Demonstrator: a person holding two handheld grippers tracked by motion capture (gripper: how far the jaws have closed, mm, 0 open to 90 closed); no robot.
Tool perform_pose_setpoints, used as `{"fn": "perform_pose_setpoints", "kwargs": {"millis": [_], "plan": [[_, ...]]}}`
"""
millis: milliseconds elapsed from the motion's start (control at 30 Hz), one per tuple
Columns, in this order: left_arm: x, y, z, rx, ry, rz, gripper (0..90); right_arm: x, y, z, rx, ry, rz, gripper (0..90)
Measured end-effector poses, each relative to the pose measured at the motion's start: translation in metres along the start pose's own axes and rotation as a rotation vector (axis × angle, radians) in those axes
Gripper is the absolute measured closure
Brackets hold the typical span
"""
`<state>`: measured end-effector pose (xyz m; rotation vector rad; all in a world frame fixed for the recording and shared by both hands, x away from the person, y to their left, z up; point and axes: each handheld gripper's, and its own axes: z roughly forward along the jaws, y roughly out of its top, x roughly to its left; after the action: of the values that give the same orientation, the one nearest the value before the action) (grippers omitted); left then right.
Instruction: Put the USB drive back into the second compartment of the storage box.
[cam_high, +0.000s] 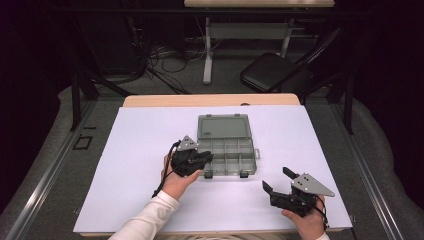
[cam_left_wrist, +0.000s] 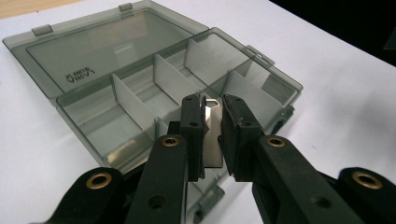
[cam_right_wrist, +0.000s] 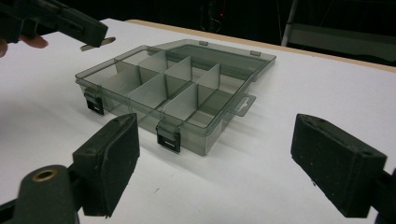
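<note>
Left claw (cam_left_wrist: 212, 122): is gripping a flat divider plate (cam_left_wrist: 212, 140) between its pads, narrow, holding it upright.
Divider plate: is sitting right between the pads, pale grey, thin, with clipped top corners, hovering over the near row of the organizer box (cam_left_wrist: 154, 88).
Organizer box: is lying just ahead of and below the left claw, smoky translucent plastic, its lid lying open flat behind, pale dividers forming compartments, two dark latches on the front wall.
Right claw (cam_high: 278, 180): is standing wide, holding nothing, well apart from the box, toward its near right corner.
Worktop (cam_high: 140, 150): is lying white, smooth and flat under both claws, with open room on every side of the box.
</note>
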<state>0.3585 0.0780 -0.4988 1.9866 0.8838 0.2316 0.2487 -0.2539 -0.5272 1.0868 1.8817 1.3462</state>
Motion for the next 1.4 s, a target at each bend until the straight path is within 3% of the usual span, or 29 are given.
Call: {"fn": "perform_pose_setpoints", "kwargs": {"millis": [333,500,1400], "plan": [[0.002,0.022,0.015,0.015,0.044,0.024,79.5,0.000,0.000,0.000,-0.002,0.001,-0.001,15.2],[0.004,0.027,0.019,0.017,0.052,0.017,79.5,0.000,0.000,0.000,-0.003,0.001,-0.001,15.2],[0.018,0.027,0.048,0.041,0.103,-0.027,79.5,0.000,0.000,0.001,0.004,0.007,-0.001,15.2]]}}
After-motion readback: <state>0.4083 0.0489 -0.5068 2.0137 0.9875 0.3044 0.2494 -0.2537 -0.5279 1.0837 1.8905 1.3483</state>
